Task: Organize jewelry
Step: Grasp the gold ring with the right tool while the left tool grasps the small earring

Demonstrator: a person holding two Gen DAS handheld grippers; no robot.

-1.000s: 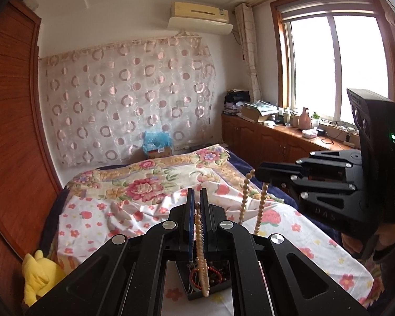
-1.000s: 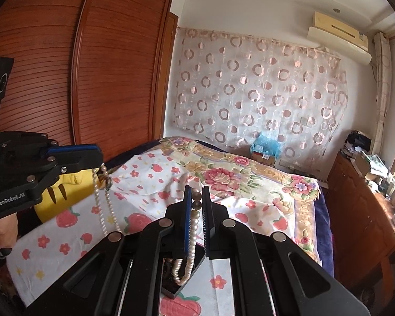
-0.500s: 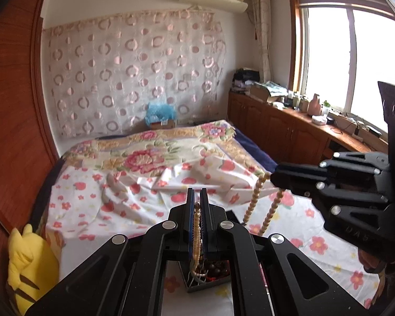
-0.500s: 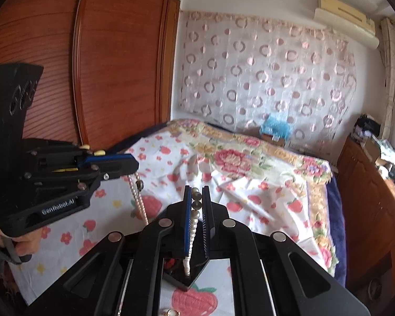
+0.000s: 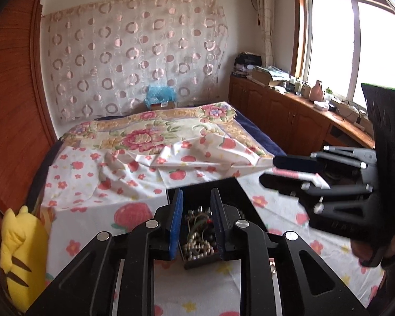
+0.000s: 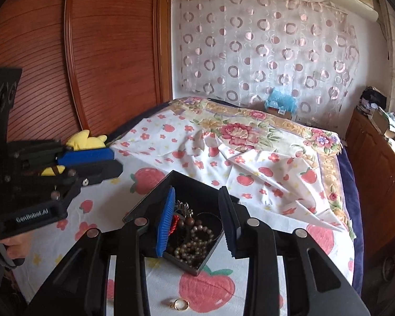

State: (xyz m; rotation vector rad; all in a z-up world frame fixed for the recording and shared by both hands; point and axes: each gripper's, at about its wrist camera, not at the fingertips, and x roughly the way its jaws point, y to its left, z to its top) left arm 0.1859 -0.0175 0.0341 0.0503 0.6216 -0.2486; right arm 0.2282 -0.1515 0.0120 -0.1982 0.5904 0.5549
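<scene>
While both tools hang low over the bed point(image 6: 250, 163), the gold ring point(image 6: 180, 304) lies nearest at 6 o'clock. Past it, the right tool point(image 6: 196, 220) and the left tool point(image 5: 196, 220), marked "GenRobot.AI", have just been opening; the pearl necklace point(image 6: 194, 245) held a second ago now lies released in the black jewelry box point(image 6: 197, 184).

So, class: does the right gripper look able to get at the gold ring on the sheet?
Probably yes. The ring lies bare on the sheet, outside the box, nothing covering it. The right gripper is open and empty, but must draw back.
</scene>
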